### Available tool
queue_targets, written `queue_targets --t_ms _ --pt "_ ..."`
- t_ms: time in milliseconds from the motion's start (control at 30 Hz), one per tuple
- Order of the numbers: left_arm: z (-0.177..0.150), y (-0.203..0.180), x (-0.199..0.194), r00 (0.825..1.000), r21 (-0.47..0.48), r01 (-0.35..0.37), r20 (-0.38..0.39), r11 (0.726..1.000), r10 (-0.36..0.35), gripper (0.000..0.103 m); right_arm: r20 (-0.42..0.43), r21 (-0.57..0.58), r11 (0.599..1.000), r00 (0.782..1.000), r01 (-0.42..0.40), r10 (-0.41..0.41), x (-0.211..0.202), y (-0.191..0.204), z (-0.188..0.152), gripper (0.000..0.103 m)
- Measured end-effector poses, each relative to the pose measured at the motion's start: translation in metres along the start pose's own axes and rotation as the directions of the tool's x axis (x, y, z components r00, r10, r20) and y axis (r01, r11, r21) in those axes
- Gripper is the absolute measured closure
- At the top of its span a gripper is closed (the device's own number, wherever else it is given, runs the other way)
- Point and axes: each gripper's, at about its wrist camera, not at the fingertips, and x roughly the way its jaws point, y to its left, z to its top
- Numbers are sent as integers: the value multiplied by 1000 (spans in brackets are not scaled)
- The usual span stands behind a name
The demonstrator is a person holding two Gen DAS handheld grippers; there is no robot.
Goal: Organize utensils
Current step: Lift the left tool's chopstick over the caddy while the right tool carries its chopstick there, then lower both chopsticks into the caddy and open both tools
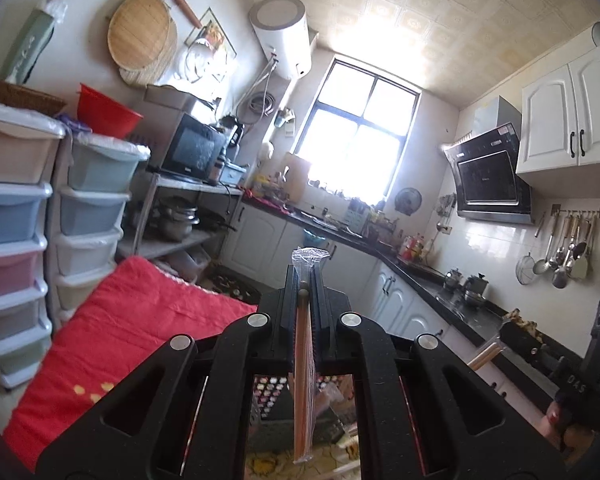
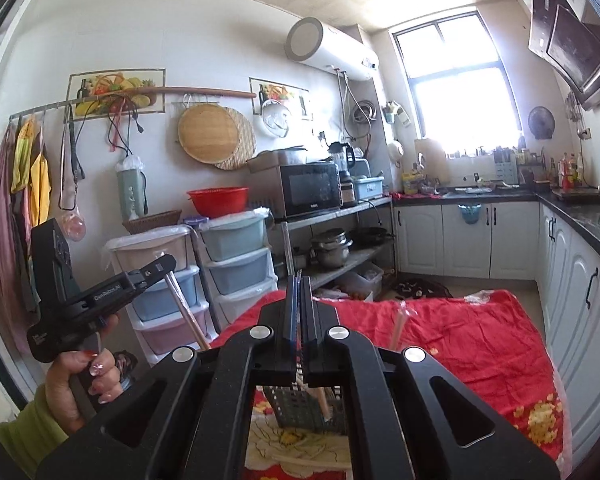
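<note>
Left wrist view: the left gripper [image 1: 304, 276] points level across a kitchen, its fingers closed on wrapped chopsticks [image 1: 303, 368]. The pair stands nearly upright between the fingers, the clear wrapper's crinkled end poking out above the tips and the wooden sticks hanging down below them. Beneath, a dark slotted holder [image 1: 283, 428] sits on a red cloth [image 1: 131, 320] that covers the surface. At the right edge, the other gripper's body shows, with a second chopstick pair [image 1: 484, 354] slanting out of it. Stacked drawers [image 1: 15, 216] stand to the left, and a black counter [image 1: 452, 296] runs along the far and right walls.

Right wrist view: the right gripper [image 2: 298, 292] has its fingers closed on a thin wrapped pair of chopsticks [image 2: 298, 280]; only a sliver of wrapper peeks out above the tips. Below the fingers, the holder [image 2: 300, 408] rests on the cloth [image 2: 460, 328], with sticks already in it, leaning. Another wrapped stick [image 2: 400, 320] pokes up just right of the gripper; whether it stands in the holder I cannot tell. At left, a hand [image 2: 79, 384] in a green sleeve holds the left gripper [image 2: 164, 267] clear of the surface, the wrapped pair [image 2: 187, 312] slanting down from its closed fingers. Drawers [image 2: 235, 256] and a microwave [image 2: 310, 188] stand behind.
</note>
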Motion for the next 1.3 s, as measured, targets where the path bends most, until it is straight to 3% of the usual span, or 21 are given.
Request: queue_targets --t_ms 333,700,1300 --pt "14 -7 17 997 42 -44 66 998 41 100 44 -42 999 999 4 -3 15 6 24 101" --pt "12 -17 48 984 70 -113 149 991 102 100 53 -36 999 999 14 -12 35 1 26 101" --pt "-29 -16 79 990 123 -107 106 987 94 100 34 -73 997 999 19 -16 52 5 12 101"
